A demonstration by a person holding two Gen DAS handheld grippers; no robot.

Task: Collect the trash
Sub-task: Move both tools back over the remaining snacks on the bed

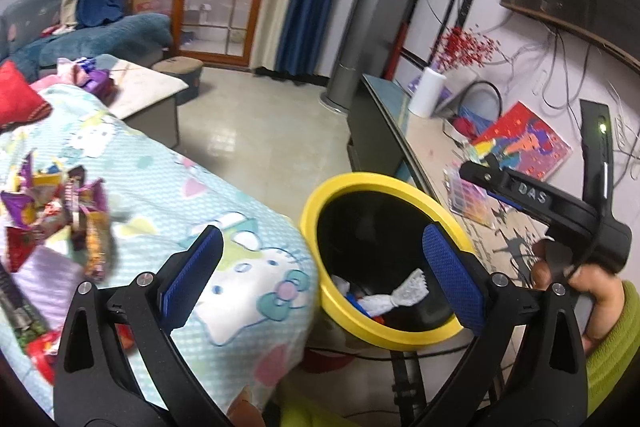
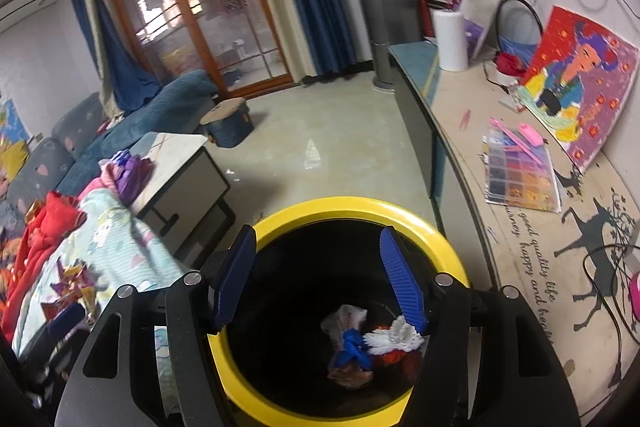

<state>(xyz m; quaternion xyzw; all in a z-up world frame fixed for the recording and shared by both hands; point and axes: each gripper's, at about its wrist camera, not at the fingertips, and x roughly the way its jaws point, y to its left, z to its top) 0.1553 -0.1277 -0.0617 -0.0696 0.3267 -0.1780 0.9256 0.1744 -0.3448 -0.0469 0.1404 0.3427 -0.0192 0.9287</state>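
Note:
A black bin with a yellow rim (image 1: 360, 183) stands between a cloth-covered table and a side counter. It holds several wrappers, among them a white one (image 1: 404, 293). In the right wrist view the bin rim (image 2: 340, 205) lies directly below my right gripper (image 2: 320, 275), which is open and empty above the white wrapper (image 2: 390, 337) and a blue one (image 2: 354, 345). My left gripper (image 1: 324, 275) is open and empty, over the table edge beside the bin. A pile of candy wrappers (image 1: 60, 215) lies on the cloth to its left. The right gripper's body (image 1: 540, 203) shows beyond the bin.
The table carries a Hello Kitty cloth (image 1: 224, 227) and red fabric (image 2: 52, 223). A counter (image 2: 520, 227) on the right holds a bead box (image 2: 520, 179), a painting (image 2: 576, 87) and a white vase (image 2: 450, 39). A low coffee table (image 2: 180, 163), a stool and a blue sofa stand behind.

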